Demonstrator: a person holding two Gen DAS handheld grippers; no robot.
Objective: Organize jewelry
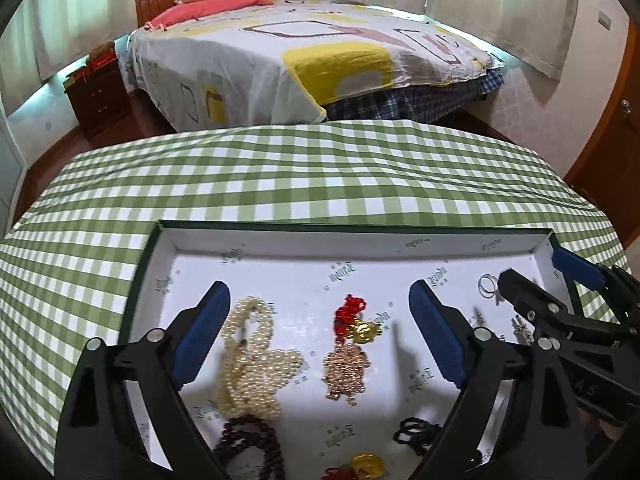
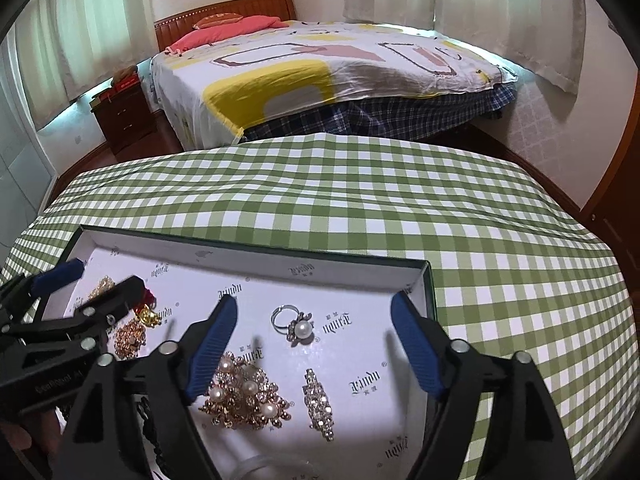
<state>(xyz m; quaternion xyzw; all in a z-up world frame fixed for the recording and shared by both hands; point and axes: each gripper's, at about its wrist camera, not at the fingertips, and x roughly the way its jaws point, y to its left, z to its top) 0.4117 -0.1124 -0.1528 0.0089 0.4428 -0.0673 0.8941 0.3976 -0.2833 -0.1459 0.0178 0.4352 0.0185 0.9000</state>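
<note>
**Now over the tray, both grippers spread wide, gripping nothing**

Behind everything, at 12 o'clock: bed (image 1: pixel 320 52) under a white sheet with yellow and grey blocks, wooden headboard, pink pillow (image 1: pixel 208 8); pale curtains (image 1: pixel 500 4) beyond. Dark wooden nightstand (image 1: pixel 98 96) at 10 o'clock, its top cluttered and hard to make out. Nearer, filling the middle: green-and-white checked tablecloth (image 1: pixel 320 176), soft and slightly rumpled.

On the cloth, a shallow cardboard tray (image 1: pixel 360 240), dark green outside, white printed lining inside; near edge cut off by the frame in both views.

Left gripper (image 1: pixel 320 332) with blue ribbed pads (image 1: pixel 202 340) far apart, nothing between them pressed. Below it, at 7 o'clock, a heap of cream pearl strands (image 1: pixel 248 360); at 6 o'clock, a gold beaded pendant on a red knotted cord (image 1: pixel 350 336). Dark brown bead string (image 1: pixel 248 444) partly hidden under the left finger. Black beads (image 1: pixel 416 432) at 5 o'clock, half covered. Second gold-and-red charm (image 1: pixel 366 466) cut off at the bottom edge.

Right gripper (image 2: pixel 316 344) likewise spread, holding nothing, its right finger just over the tray's right wall. Between the fingers: gold cluster brooch with pearls (image 2: pixel 244 396), rhinestone bar clip (image 2: pixel 320 404), silver pearl ring (image 2: pixel 292 324). Something clear and rounded at 6 o'clock, too blurred to name.
</note>
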